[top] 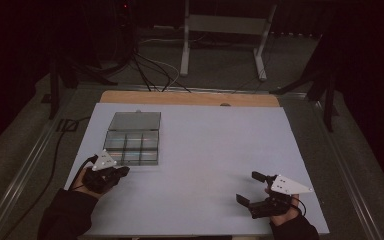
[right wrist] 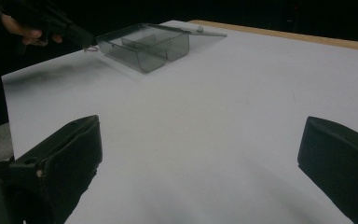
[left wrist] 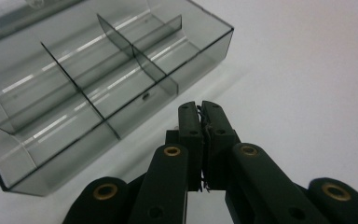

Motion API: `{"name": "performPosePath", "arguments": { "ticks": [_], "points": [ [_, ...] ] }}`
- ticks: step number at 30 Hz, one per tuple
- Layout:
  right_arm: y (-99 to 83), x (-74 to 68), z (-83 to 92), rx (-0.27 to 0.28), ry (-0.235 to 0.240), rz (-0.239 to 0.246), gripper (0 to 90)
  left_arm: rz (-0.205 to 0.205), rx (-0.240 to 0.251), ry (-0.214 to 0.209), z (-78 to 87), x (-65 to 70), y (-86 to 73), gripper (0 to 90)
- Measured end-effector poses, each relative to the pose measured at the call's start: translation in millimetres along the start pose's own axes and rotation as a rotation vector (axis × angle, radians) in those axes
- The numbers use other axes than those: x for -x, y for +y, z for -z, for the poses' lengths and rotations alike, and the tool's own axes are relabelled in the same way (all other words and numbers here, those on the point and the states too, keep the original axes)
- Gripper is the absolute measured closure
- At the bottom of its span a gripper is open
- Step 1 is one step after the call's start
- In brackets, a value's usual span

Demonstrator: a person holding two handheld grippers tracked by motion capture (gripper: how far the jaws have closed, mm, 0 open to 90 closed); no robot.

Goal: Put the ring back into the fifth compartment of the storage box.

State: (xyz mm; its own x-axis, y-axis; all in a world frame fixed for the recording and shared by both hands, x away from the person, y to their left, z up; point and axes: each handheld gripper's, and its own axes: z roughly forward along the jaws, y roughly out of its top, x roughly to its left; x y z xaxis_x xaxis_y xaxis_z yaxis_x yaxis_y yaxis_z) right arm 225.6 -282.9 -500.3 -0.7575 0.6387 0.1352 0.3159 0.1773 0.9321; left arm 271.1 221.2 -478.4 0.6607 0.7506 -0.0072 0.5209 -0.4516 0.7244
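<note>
A clear grey compartment box (top: 131, 146) lies at the table's left, its lid (top: 135, 120) folded open behind it and its compartments (left wrist: 88, 84) bare. My left gripper (top: 125, 171) sits just in front of the box's near edge. In the left gripper view its jaws (left wrist: 200, 106) are pressed together with a thin dark wiry sliver between the pads. The right gripper view shows a small pale loop (right wrist: 92, 48) at that gripper's tip (right wrist: 86, 44). My right gripper (top: 247, 186) rests near the front right of the table, open wide (right wrist: 200, 154), with nothing between its fingers.
The white table top (top: 215, 145) stretches between the two grippers, with a wooden strip (top: 190, 98) along its far edge. Beyond the table stand a metal frame (top: 225, 35) and cables (top: 150, 70) on the floor.
</note>
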Motion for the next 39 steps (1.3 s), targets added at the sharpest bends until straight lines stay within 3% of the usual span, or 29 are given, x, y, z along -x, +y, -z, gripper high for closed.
{"name": "performPosePath", "arguments": {
  "ticks": [18,39],
  "points": [
    [-0.3,0.3,0.0,0.001,-0.001,-0.002,0.0,-0.025,0.06,0.016,7.5,-0.2,19.6,89.7],
    [-0.8,0.4,0.3,0.0,-0.002,-0.005,0.0,-0.015,0.113,0.016,1.5,-10.4,39.5,89.6]
  ]
}}
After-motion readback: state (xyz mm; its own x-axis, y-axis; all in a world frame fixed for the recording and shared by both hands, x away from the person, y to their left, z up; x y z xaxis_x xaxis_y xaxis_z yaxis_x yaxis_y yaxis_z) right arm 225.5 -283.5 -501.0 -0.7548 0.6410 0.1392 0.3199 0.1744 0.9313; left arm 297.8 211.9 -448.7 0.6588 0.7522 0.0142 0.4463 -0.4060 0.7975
